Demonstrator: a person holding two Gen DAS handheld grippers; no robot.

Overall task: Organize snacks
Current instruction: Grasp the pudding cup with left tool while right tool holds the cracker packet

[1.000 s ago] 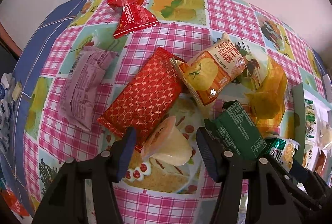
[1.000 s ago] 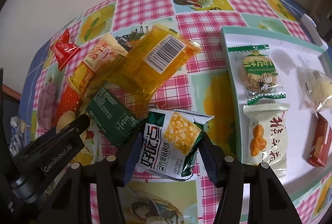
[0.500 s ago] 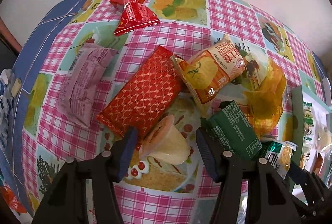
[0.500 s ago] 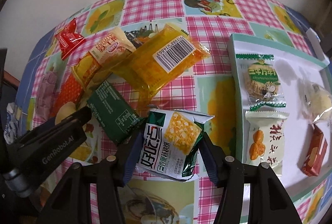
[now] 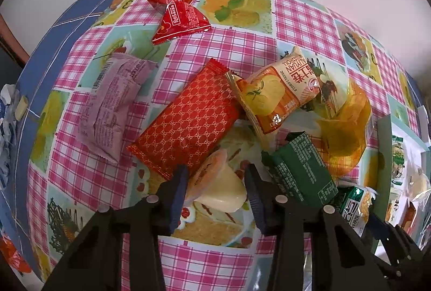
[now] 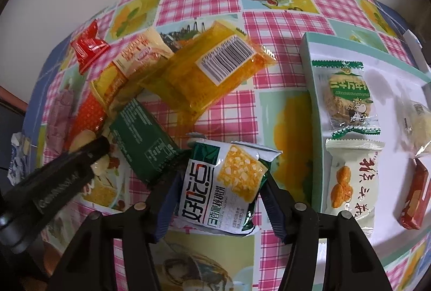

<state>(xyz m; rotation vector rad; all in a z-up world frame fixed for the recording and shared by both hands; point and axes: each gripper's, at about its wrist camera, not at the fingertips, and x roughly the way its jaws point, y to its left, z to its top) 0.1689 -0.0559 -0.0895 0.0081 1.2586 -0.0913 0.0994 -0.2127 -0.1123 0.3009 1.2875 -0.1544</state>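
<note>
Both claws were at the pick-up stage of sorting loose snacks from the counter [image 6: 282,29] into the tray [image 6: 313,91] on its right side.

Left claw [image 5: 215,191]: jaws part-way closed around the jelly cup [image 5: 221,188], which lay on its side at the near edge of the snack pile. The pads sat close against its flanks; firm contact could not be confirmed from this view. The cup's rim touched the corner of the red patterned packet [image 5: 186,118].

Right claw [image 6: 219,196]: jaws clamped on the green-and-white cracker packet [image 6: 223,183], pads pressing both long edges. The packet looked slightly raised at its far end, next to the dark green packet [image 6: 142,137]. It sat just left of the tray's near wall.

Tray already held several wrapped items, including the oat biscuit packet [image 6: 347,99] and the white pastry packet [image 6: 353,177].

Judgement: right side is ready for transfer. Next move calls for a lift clear of the tray wall, then a carry rightward to bare tray floor. Left side probably needs to finish closing before lifting; the smooth tapered cup may slip.

Unsorted on the counter were the yellow barcode packet [image 6: 210,75], chip bag [image 5: 277,94], pink packet [image 5: 113,102] and red candy wrapper [image 5: 177,13].
</note>
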